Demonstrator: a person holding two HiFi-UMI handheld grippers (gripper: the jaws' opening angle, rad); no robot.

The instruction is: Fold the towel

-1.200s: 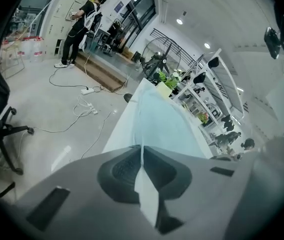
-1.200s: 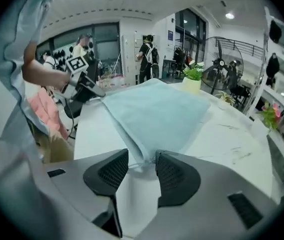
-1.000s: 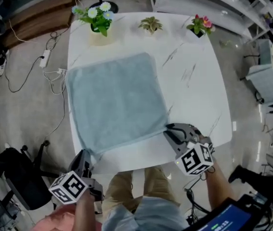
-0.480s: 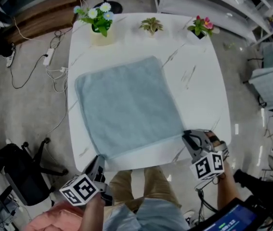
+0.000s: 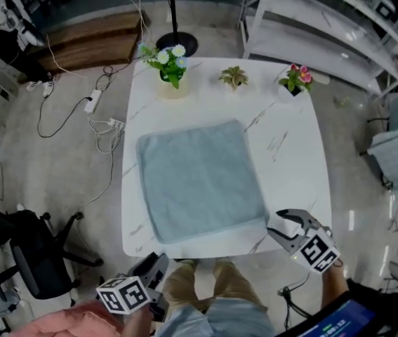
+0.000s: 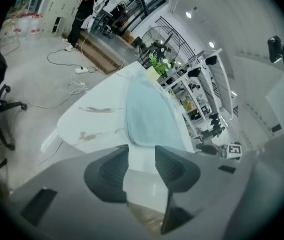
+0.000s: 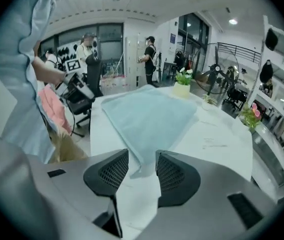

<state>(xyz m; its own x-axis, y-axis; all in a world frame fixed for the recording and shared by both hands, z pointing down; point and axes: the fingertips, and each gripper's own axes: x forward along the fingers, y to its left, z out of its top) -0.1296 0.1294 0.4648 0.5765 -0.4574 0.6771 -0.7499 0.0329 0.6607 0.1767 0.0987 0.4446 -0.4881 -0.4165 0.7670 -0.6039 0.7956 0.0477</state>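
With the towel (image 5: 199,177) spread flat on the desk (image 5: 293,153) for folding, the left tool (image 5: 158,262) and right tool (image 5: 277,222) have just opened, empty, standing off its near corners.

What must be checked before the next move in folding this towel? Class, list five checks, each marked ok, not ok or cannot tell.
1. The towel lies flat and unfolded on the table: ok.
2. The left tongs are open, having just been opening, with nothing held: ok.
3. The right tongs are open, having just been opening; the towel's corner shows in the gap, unpinched: ok.
4. The towel's near corners are gripped for the fold: not ok.
5. The potted plants at the far edge stand apart from the towel: ok.
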